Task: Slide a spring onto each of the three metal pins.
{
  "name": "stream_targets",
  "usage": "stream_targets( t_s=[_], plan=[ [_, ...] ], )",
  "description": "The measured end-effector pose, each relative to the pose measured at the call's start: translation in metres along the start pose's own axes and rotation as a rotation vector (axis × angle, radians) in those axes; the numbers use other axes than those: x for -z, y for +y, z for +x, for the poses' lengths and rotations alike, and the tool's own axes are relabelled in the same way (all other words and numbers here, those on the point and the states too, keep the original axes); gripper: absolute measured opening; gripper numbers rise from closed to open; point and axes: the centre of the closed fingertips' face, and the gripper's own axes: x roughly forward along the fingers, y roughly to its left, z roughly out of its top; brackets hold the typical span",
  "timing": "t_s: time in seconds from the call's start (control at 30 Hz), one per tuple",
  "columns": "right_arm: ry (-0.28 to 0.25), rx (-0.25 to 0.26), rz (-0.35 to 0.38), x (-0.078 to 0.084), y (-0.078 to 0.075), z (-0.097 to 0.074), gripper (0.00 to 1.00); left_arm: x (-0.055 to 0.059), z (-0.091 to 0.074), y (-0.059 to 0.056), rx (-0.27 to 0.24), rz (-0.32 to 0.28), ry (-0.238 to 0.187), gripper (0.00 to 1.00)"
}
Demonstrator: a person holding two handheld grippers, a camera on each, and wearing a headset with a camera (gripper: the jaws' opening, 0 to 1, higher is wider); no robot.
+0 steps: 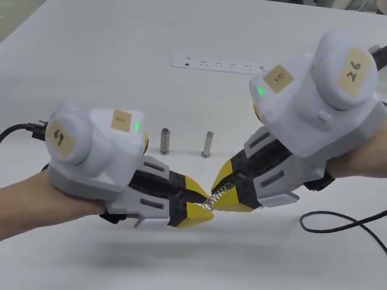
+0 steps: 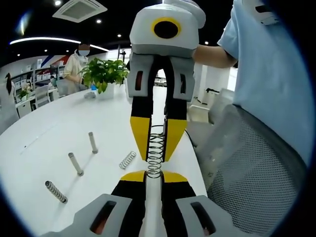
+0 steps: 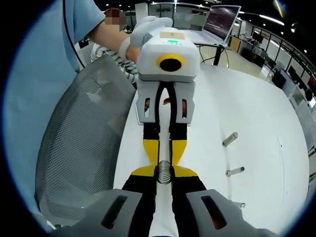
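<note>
A short steel spring (image 1: 217, 196) hangs in the air between my two grippers, which meet tip to tip above the white table (image 1: 121, 54). My left gripper (image 1: 202, 208) grips one end with its yellow tips and my right gripper (image 1: 224, 193) grips the other. In the left gripper view the spring (image 2: 155, 145) runs from my own jaws up into the right gripper (image 2: 155, 158). In the right gripper view it shows end-on (image 3: 164, 173). On the table stand a pin wearing a spring (image 1: 164, 141) and a bare pin (image 1: 207, 145). A second bare pin (image 2: 93, 142) stands further off.
A loose spring (image 2: 127, 159) lies on the table near the pins. A white power strip (image 1: 217, 63) lies at the far side. A black cable (image 1: 338, 220) loops at the front right. A mesh chair (image 3: 84, 148) stands by the table edge.
</note>
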Motion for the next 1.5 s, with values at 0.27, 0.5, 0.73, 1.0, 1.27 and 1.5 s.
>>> stream_targets(
  t_s=[0.27, 0.5, 0.73, 1.0, 1.27, 1.5],
  plan=[
    [0.006, 0.001, 0.004, 0.003, -0.001, -0.002, 0.08, 0.005, -0.005, 0.002, -0.035, -0.037, -0.01, 0.08],
    [0.009, 0.001, 0.004, 0.004, -0.001, -0.002, 0.08, 0.008, -0.009, 0.006, -0.084, -0.07, -0.021, 0.17],
    [0.015, 0.0, -0.001, 0.005, -0.002, -0.004, 0.08, 0.013, -0.019, 0.017, -0.178, -0.119, -0.046, 0.38],
    [0.015, 0.002, 0.0, 0.006, -0.004, -0.004, 0.08, 0.019, -0.034, 0.029, -0.284, -0.17, -0.066, 0.57],
    [0.016, 0.005, 0.0, 0.007, -0.007, -0.005, 0.08, 0.023, -0.04, 0.036, -0.345, -0.201, -0.068, 0.71],
    [0.028, 0.004, -0.006, 0.009, -0.01, -0.005, 0.08, 0.029, -0.043, 0.04, -0.391, -0.224, -0.059, 0.86]
  ],
)
